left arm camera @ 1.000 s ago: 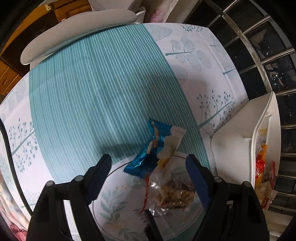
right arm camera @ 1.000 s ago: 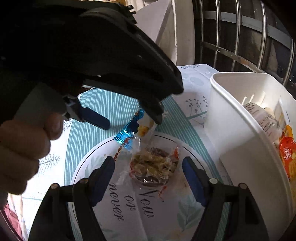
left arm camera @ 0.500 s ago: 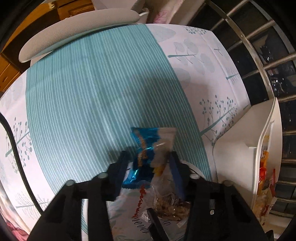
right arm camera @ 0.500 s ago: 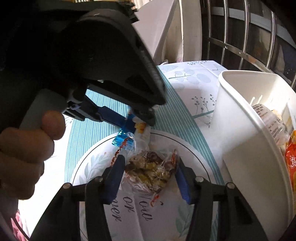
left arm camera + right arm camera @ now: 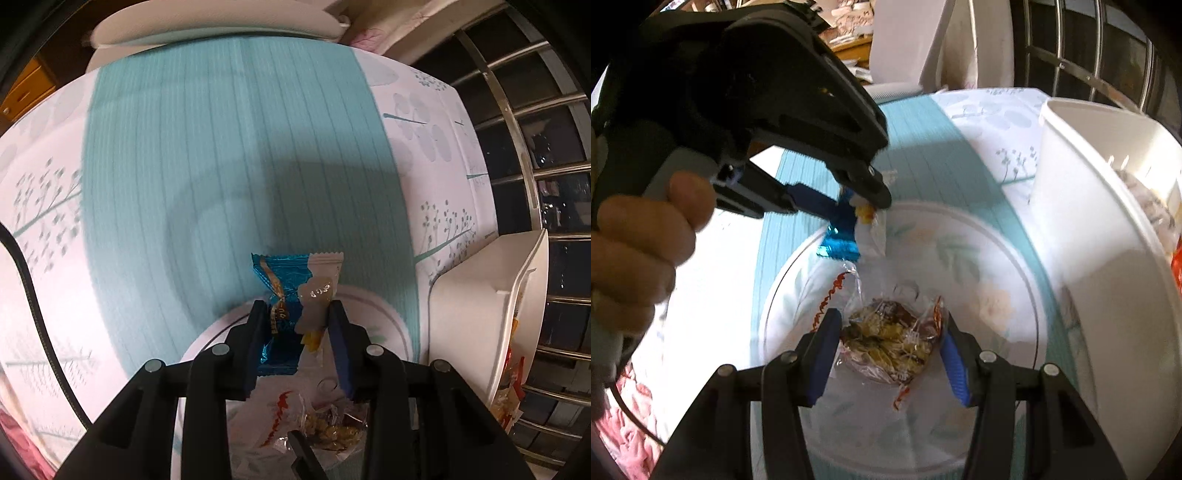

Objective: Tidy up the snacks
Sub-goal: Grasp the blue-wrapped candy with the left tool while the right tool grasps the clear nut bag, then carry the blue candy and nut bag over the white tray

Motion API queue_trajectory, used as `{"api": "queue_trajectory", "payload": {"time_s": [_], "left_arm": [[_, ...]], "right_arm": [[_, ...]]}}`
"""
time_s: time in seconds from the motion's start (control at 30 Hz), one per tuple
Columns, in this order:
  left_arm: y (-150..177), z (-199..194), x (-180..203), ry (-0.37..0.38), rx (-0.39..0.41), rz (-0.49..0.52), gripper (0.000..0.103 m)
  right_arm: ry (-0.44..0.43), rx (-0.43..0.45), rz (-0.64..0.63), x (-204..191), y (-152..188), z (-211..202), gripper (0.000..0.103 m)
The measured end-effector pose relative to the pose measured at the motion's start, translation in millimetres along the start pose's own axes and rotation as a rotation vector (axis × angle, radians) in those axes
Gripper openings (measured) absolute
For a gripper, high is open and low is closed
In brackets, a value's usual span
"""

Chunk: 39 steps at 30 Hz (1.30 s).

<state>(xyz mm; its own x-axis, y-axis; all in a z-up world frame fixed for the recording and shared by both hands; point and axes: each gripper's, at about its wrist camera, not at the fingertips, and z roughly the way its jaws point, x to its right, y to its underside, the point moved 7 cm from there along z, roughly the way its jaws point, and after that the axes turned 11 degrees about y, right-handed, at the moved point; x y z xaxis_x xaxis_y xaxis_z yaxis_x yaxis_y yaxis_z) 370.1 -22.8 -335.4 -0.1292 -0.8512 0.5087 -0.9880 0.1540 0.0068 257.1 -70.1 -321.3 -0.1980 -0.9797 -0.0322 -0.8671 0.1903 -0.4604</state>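
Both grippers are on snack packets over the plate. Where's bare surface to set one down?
Free: the teal striped cloth beyond the plate, and the plate's right half beside the white bin. Crowded: the plate's near-left, where the left gripper and right gripper pinch packets.

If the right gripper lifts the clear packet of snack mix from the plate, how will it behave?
The clear packet of snack mix looks thin and crinkled, so it will probably sag and deform between the right gripper pads. Its loose pieces may shift, perhaps crush. It seems light, and the glossy film could slip.
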Motion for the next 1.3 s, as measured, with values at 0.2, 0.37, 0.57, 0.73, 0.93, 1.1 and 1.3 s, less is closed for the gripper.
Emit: {"api": "queue_trajectory", "payload": {"time_s": [0.2, 0.37, 0.57, 0.73, 0.93, 1.1, 1.3], "left_arm": [[24.2, -25.4, -16.4, -0.007, 0.015, -0.047, 0.031], [53.3, -55.5, -30.4, -0.008, 0.038, -0.085, 0.031], [92.6, -102.7, -44.7, 0.017, 0.108, -0.135, 0.031], [130.1, -140.6, -47.6, 0.037, 0.142, -0.140, 0.031], [179.4, -176.2, -36.4, 0.066, 0.161, -0.101, 0.031], [213.0, -194.8, -15.3, 0.089, 0.166, -0.045, 0.031], [238.8, -209.7, 8.9, 0.114, 0.169, 0.010, 0.031]], "right_arm": [[-0.022, -0.037, -0.029, -4.8, 15.1, -13.7, 0.052], [-0.020, -0.019, -0.035, -9.7, 21.8, -33.4, 0.052], [-0.011, 0.026, -0.026, -17.1, 38.1, -73.1, 0.052], [-0.004, 0.067, -0.005, -20.7, 48.0, -109.2, 0.052], [0.002, 0.108, 0.038, -21.5, 60.6, -154.0, 0.052], [0.018, 0.156, 0.052, -17.0, 68.3, -192.3, 0.052], [0.040, 0.189, 0.108, 6.6, 64.9, -212.9, 0.052]]}}
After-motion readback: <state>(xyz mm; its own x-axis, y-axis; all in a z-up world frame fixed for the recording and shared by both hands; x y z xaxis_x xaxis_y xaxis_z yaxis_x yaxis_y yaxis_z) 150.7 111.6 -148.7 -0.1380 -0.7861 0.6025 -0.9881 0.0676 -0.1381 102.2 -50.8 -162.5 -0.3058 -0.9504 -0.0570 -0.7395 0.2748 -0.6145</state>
